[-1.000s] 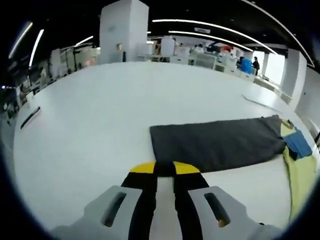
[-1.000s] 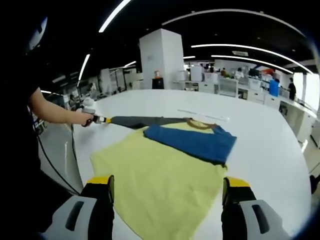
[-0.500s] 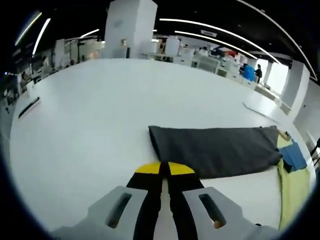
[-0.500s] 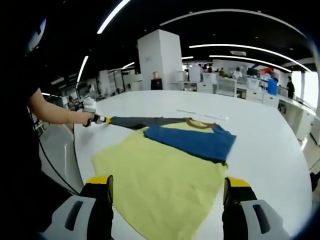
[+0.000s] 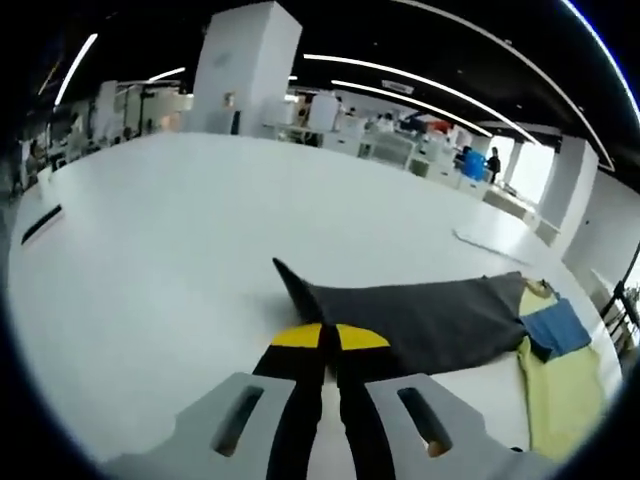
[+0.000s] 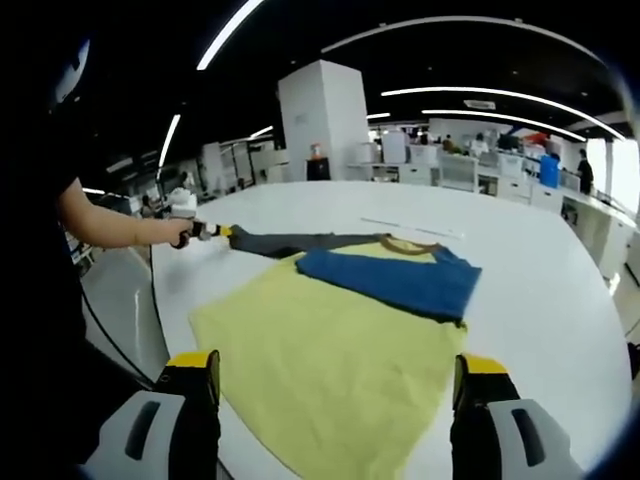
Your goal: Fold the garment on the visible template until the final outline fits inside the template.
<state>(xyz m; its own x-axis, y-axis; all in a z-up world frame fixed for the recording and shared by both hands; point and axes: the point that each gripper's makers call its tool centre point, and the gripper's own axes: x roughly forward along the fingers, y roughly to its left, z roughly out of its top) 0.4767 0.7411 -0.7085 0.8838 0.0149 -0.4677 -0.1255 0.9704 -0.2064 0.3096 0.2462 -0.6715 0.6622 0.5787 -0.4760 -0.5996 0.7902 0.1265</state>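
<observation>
A T-shirt lies on the white table [image 6: 545,300]. Its yellow body [image 6: 330,350] is spread flat, and a blue sleeve [image 6: 395,280] is folded across the chest below the brown collar [image 6: 405,245]. The dark grey sleeve [image 5: 420,315] stretches out sideways. My left gripper [image 5: 330,338] is shut on its cuff end, and one cuff corner pokes up off the table. In the right gripper view the left gripper [image 6: 205,231] holds that grey sleeve [image 6: 300,242] raised. My right gripper [image 6: 337,365] hangs open over the yellow hem, its jaws wide apart and holding nothing.
A person's arm [image 6: 110,225] holds the left gripper at the table's left edge. A thin white strip [image 6: 405,226] lies beyond the collar. A small dark bar [image 5: 40,225] lies far left on the table. Bare white tabletop [image 5: 200,220] surrounds the shirt.
The left gripper has lifted the grey sleeve's cuff off the table and drawn it slightly toward the shirt. The right gripper has stayed open over the hem.
</observation>
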